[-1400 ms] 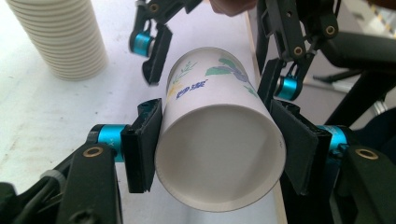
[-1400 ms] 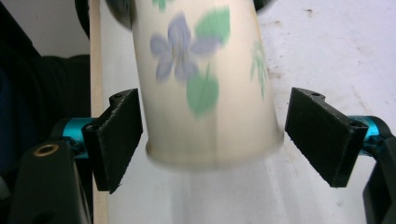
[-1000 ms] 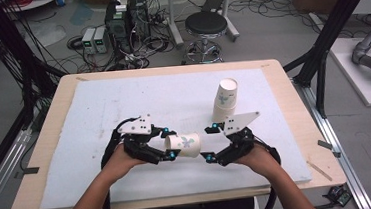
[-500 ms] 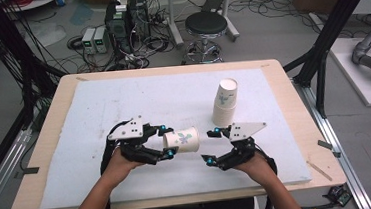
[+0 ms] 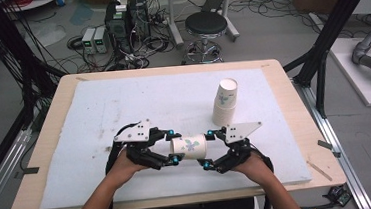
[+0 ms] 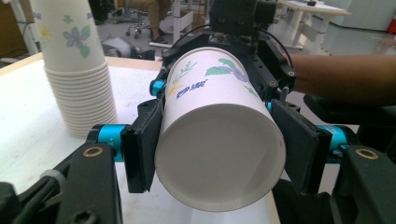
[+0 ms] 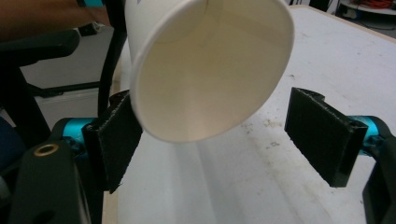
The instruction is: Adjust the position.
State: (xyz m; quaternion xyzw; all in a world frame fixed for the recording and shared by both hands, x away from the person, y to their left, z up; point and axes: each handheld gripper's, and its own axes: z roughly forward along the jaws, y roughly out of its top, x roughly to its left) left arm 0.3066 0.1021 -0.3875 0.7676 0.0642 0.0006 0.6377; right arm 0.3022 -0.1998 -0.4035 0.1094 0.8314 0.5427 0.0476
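A flowered paper cup (image 5: 188, 147) lies on its side just above the white mat, near the table's front edge. My left gripper (image 5: 173, 146) is shut on it, and in the left gripper view both pads press the sides of the cup (image 6: 219, 135) near its base. My right gripper (image 5: 207, 150) faces the cup's mouth from the right, open. In the right gripper view its pads (image 7: 322, 133) stand wide at either side of the cup's open rim (image 7: 210, 65), with the right one well apart from it. A tall stack of matching cups (image 5: 224, 103) stands upside down behind it.
The white mat (image 5: 123, 104) covers most of the wooden table (image 5: 41, 146). Bare mat stretches to the left and back. A stool (image 5: 206, 25), electronics and cables sit on the floor beyond the far edge. Black frame posts (image 5: 328, 38) rise at the right.
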